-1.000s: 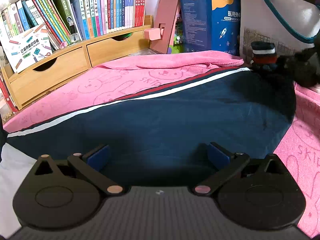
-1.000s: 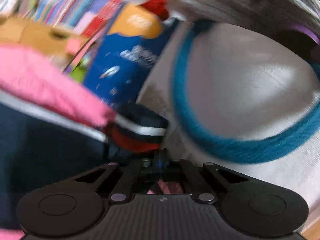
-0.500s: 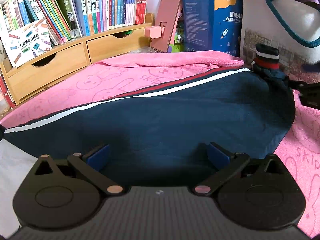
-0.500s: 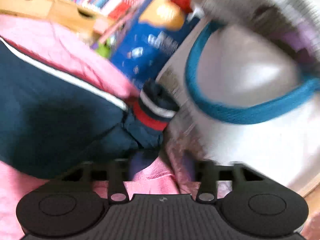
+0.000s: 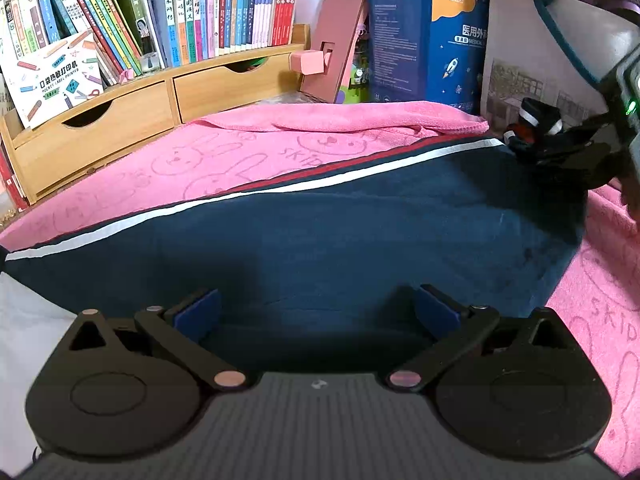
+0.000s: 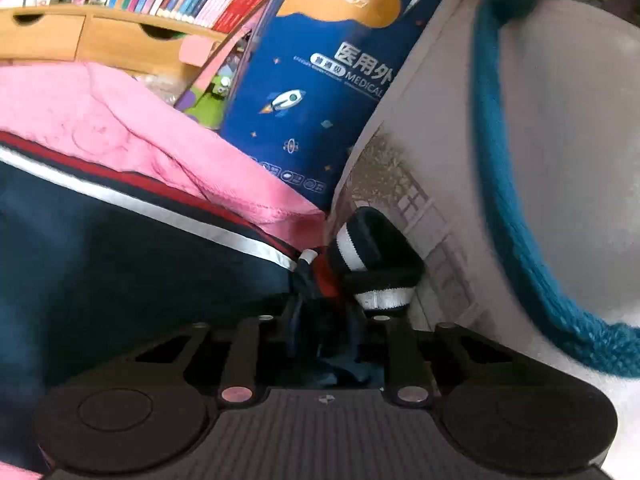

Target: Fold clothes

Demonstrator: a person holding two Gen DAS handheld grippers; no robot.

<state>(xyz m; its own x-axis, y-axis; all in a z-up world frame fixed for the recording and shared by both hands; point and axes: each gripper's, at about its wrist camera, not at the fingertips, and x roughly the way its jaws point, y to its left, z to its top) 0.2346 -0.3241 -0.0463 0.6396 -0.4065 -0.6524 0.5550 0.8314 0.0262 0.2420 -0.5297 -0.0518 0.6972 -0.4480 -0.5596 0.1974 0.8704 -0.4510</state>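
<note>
Right jaws now clamped on cuff (image 6: 372, 256)

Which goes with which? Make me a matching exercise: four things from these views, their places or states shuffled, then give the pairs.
Things:
1. left tongs
2. right tongs
3. navy garment
4. blue box

Places or states:
A. stands upright behind the pink towel
B. shut on cloth beside the striped cuff
C. open, holding nothing
D. spread on the pink towel

Pairs: 1-C, 2-B, 3-D, 4-A
</note>
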